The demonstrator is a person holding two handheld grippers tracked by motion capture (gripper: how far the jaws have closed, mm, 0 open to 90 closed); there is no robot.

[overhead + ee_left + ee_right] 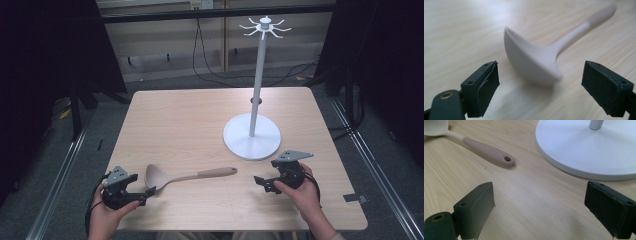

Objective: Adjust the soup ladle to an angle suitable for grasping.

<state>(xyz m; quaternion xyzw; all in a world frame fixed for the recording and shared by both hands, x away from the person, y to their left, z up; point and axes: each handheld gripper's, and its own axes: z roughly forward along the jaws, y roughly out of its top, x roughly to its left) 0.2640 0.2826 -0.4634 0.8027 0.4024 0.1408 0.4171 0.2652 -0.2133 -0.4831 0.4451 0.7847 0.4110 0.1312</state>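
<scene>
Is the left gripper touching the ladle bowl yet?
Apart. In the left gripper view the left gripper stands open, and bare table shows between each pad and the ladle bowl.

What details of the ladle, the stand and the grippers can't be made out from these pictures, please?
- Beige plastic ladle: in the left gripper view its bowl is blurred from being so near, and its handle end is out of focus.
- Ladle bowl in the right gripper view: cut off by the top left edge.
- White metal hook stand: its hooks in the high view are too small to count; the right gripper view cuts off its pole.
- Left gripper: in the high view its fingers are too small to judge.
</scene>
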